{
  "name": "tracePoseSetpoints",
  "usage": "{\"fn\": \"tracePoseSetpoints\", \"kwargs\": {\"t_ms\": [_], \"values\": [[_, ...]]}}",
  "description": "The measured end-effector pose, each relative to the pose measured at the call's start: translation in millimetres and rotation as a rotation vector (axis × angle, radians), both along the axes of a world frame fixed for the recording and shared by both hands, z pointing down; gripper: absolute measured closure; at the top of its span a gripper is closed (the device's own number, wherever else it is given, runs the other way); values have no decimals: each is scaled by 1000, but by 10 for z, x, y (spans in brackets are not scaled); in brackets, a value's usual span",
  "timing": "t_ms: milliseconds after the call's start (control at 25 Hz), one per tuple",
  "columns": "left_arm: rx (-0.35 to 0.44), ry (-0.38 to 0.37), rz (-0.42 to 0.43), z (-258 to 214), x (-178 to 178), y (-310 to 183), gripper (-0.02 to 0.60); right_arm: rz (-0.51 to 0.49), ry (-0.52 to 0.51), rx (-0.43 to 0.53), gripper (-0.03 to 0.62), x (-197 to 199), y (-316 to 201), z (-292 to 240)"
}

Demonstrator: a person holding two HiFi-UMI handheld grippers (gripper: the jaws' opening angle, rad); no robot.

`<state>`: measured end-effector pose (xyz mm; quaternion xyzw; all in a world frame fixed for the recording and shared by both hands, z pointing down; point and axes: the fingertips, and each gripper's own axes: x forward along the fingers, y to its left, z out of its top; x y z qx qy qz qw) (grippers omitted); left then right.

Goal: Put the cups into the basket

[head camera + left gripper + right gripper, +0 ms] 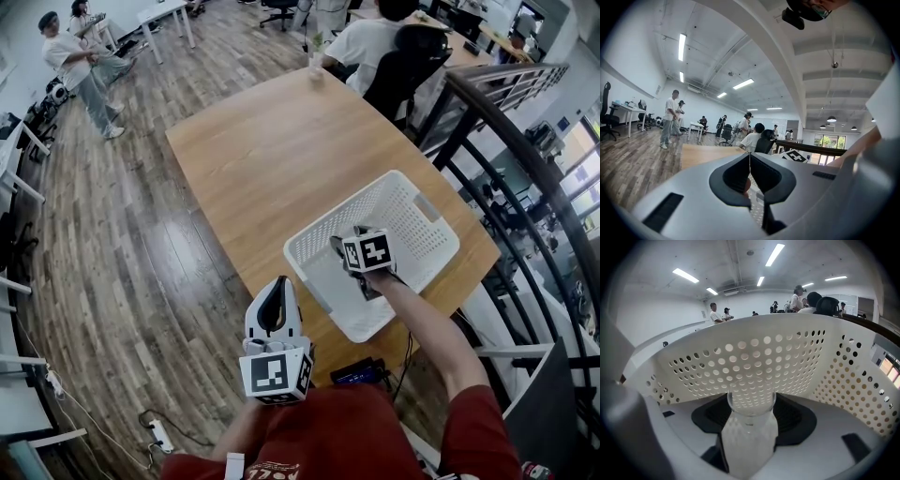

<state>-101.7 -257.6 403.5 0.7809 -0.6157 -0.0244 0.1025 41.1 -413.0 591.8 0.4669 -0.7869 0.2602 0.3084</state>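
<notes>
The right gripper (750, 414) is holding a clear round plastic cup (749, 446) inside the white perforated plastic basket (754, 352) just ahead of its jaws, so only releasing is remaining, I judge, while the left gripper (750, 165) is hanging closed and empty.

The person wears a dark red shirt (337, 436) with short sleeves (480, 417) and white lettering (277, 469) on it at the picture's lower edge, cut off and not readable. Beyond the shirt are the left gripper (279, 284) and the right gripper (345, 242), each with a smooth pale grey-white shell and black padded inner faces. On the shirt-side end of each sits a white cube printed with black square markers: the left cube (277, 373) and the right cube (368, 251).
</notes>
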Motion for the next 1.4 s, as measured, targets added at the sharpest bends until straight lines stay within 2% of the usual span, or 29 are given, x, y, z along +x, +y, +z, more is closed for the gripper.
{"fn": "tracePoseSetpoints", "kwargs": {"t_ms": [520, 1080, 1400], "values": [[-5, 2, 5, 7, 38, -6, 574, -11, 14, -26, 312, 28, 29, 43], [-11, 7, 12, 30, 40, -5, 574, -74, 26, -38, 310, -70, 115, 41], [-11, 3, 12, 35, 50, 19, 574, -109, 72, -28, 310, -110, 173, 40]]}}
